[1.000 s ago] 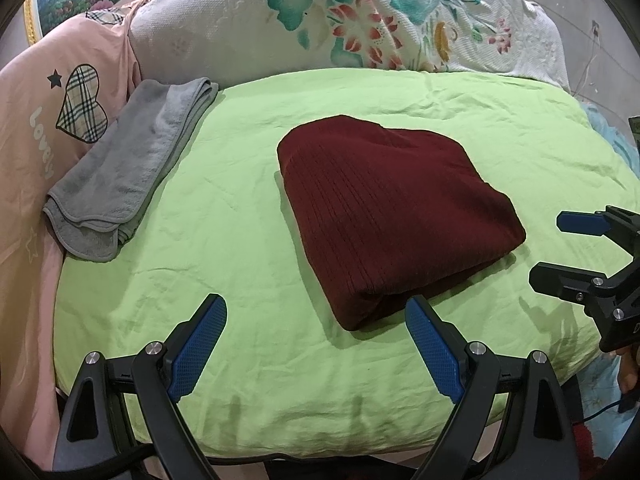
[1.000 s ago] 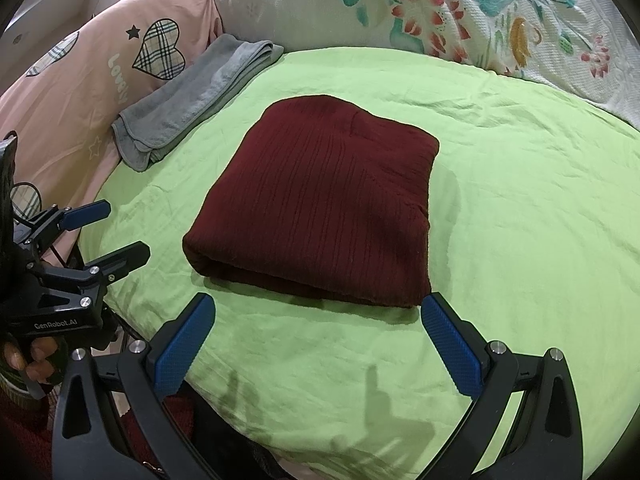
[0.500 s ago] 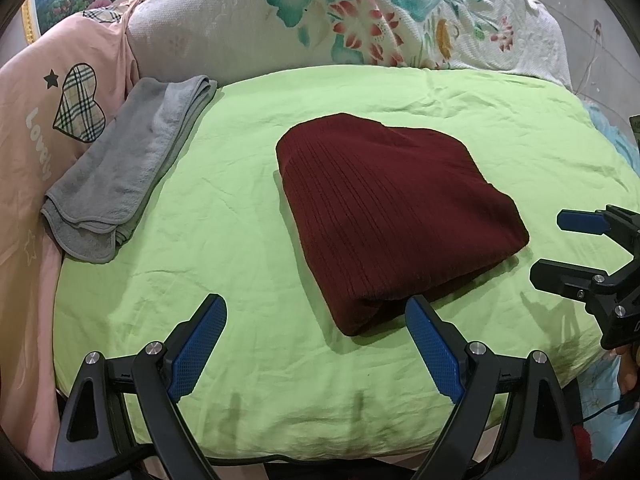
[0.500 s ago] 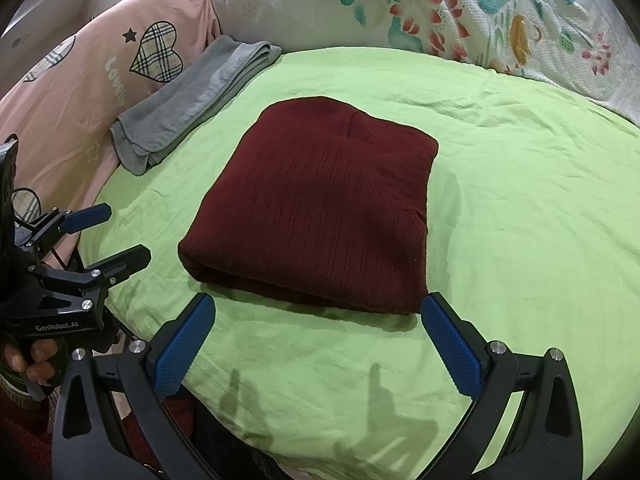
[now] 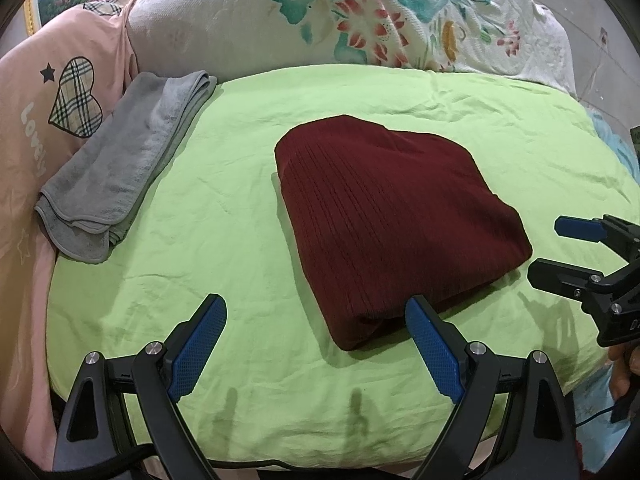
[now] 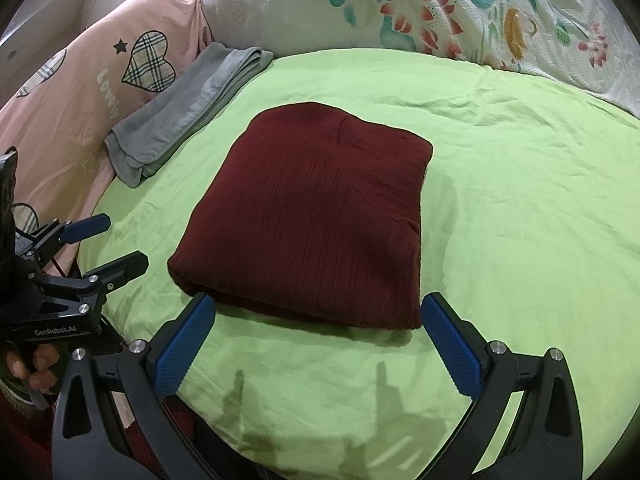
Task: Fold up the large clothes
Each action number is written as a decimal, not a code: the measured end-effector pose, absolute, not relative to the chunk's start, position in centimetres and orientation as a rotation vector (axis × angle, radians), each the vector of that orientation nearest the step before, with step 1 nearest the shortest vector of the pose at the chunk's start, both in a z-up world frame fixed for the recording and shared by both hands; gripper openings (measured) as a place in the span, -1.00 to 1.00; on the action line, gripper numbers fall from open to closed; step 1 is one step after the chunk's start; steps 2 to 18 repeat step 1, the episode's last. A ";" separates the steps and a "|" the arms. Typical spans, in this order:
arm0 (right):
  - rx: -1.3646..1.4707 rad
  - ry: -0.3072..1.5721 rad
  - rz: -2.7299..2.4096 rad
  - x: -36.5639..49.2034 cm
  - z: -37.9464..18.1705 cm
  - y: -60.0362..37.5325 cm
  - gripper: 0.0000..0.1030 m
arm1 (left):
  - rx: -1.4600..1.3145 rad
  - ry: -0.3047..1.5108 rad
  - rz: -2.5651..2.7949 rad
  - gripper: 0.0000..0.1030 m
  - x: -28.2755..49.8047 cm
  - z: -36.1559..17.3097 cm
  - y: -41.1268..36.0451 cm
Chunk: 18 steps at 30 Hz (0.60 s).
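Apparently both the left gripper [image 5: 316, 336] and the right gripper [image 6: 318, 334] are hovering wide open and empty at the near edge, while the folded maroon garment [image 6: 316, 216] is lying mid green sheet [image 6: 520, 200], leaving free room towards the grey towel [image 5: 120, 168]

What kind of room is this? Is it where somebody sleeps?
Most likely a bedroom. The folded dark red garment lies on a bed with a green sheet, a big flowered pillow sits at its far end, and pink bedding with a plaid heart lies beside it.
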State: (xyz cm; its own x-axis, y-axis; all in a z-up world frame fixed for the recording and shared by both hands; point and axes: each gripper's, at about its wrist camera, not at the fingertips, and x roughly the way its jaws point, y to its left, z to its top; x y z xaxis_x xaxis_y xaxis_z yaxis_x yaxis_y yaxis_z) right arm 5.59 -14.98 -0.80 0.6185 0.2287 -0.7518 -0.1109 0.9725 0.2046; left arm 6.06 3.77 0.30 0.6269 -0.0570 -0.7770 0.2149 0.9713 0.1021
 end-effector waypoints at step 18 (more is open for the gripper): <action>0.147 0.882 0.196 5.6 -0.8 -14.9 0.99 | 0.192 0.881 -0.156 0.78 6.1 0.2 3.7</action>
